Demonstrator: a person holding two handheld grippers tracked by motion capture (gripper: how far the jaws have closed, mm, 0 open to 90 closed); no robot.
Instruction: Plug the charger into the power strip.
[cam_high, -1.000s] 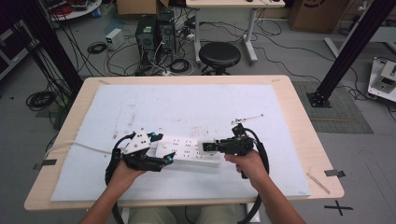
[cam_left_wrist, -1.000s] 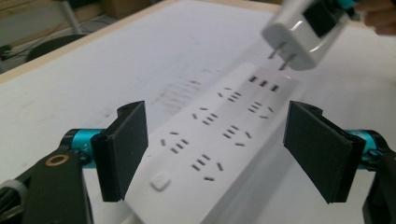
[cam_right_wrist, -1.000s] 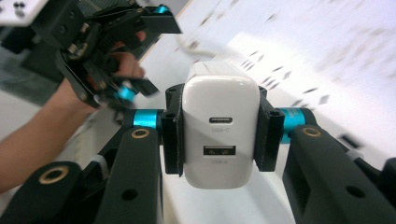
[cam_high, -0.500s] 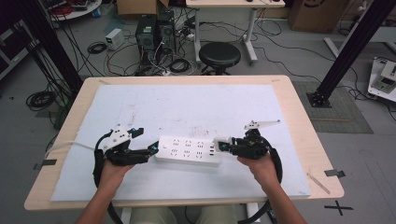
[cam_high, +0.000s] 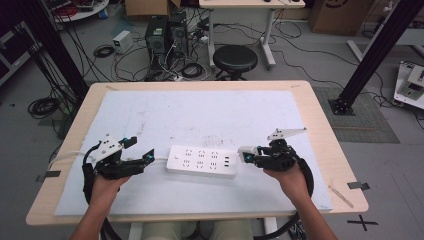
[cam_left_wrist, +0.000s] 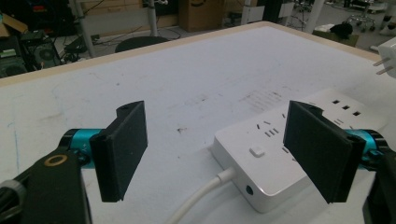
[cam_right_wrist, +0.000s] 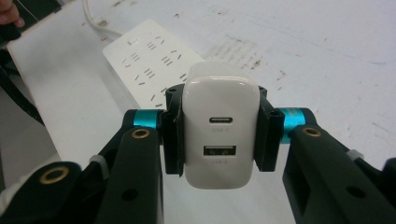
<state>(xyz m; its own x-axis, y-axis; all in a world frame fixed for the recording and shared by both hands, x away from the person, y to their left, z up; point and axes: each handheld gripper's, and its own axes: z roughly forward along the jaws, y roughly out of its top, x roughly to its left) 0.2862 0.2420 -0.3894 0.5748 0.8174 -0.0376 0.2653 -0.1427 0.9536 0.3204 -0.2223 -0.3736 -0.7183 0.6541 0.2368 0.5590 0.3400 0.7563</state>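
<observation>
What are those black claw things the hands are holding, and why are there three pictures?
They are hand-held grippers: tools with two black jaws that pinch things. A person holds one in each hand. One picture comes from a camera up high, looking down on the table. There you see the left gripper and the right gripper. The other two pictures come from small cameras riding on each gripper, looking along its jaws. On the table's white sheet lies a white power strip with its cable. The left gripper's jaws stand open with nothing between them. The right gripper pinches a white charger plug that has two ports.
</observation>
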